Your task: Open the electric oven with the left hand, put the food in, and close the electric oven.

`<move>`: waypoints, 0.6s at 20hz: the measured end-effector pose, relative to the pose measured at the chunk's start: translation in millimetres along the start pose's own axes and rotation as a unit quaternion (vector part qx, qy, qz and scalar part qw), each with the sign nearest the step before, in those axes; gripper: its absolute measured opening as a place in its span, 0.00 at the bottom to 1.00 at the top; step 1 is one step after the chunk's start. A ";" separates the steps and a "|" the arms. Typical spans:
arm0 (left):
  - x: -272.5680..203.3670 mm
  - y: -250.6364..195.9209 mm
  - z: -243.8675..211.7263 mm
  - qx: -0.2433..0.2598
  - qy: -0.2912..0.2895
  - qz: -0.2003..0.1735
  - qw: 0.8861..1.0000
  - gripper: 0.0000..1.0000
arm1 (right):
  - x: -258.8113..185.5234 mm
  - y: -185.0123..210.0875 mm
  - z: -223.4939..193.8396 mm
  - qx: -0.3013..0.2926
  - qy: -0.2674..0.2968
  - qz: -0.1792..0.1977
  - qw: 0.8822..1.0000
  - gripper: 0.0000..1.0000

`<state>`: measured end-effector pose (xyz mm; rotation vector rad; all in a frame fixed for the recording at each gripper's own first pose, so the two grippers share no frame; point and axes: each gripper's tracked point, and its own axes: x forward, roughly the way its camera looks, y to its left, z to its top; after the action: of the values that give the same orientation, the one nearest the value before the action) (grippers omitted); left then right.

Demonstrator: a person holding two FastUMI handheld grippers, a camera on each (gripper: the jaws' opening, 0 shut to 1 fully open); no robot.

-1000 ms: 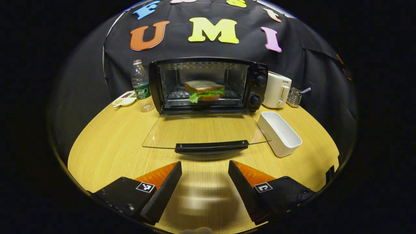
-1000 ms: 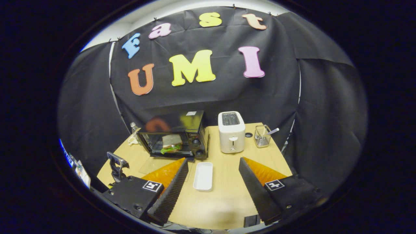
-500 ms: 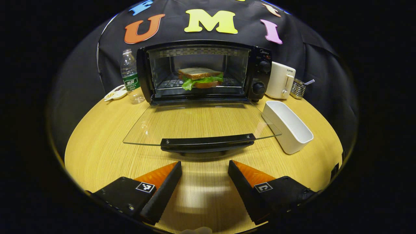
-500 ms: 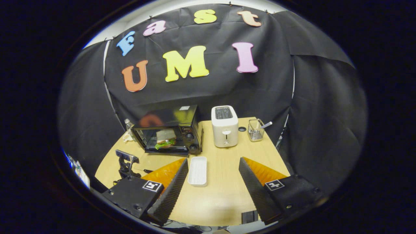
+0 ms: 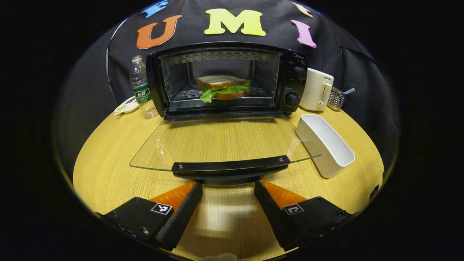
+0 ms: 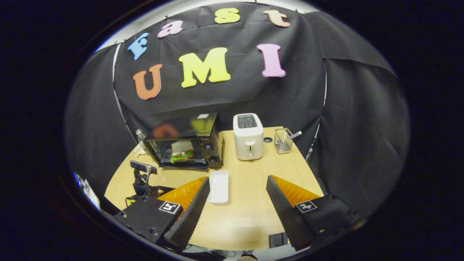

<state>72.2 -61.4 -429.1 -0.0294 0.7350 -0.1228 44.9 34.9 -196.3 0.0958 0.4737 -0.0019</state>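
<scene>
Glass, clear and flat, forms the dropped-open door (image 5: 221, 139) of the black electric oven (image 5: 224, 78) in the left gripper view; its black bar handle (image 5: 230, 167) lies just ahead of the left gripper (image 5: 227, 186), whose fingers stand apart, empty. A lettuce sandwich (image 5: 222, 87) sits on the rack inside. In the right gripper view, the right gripper (image 6: 237, 181) hangs spread and empty, well back from the oven, a white rectangular tray (image 6: 218, 182) just beyond its tips
</scene>
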 end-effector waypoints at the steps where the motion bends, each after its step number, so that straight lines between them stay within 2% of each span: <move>1: -1.1 -1.9 1.1 -0.004 -0.001 -0.002 1.000 0.95 | 0.6 -0.9 1.4 -0.004 -0.002 -0.002 1.000 1.00; 7: -8.1 -3.0 18.3 -0.005 -0.008 -0.001 1.000 0.95 | 6.9 -2.1 3.6 0.000 -0.002 0.006 1.000 1.00; 12: -19.3 -4.8 57.4 -0.006 -0.036 -0.004 0.999 0.95 | 12.4 -7.9 -2.0 0.012 0.003 0.008 1.000 1.00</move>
<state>96.0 -64.8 -373.2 -0.0482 0.6630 -0.1232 54.8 27.5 -204.5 0.1235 0.4799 0.0078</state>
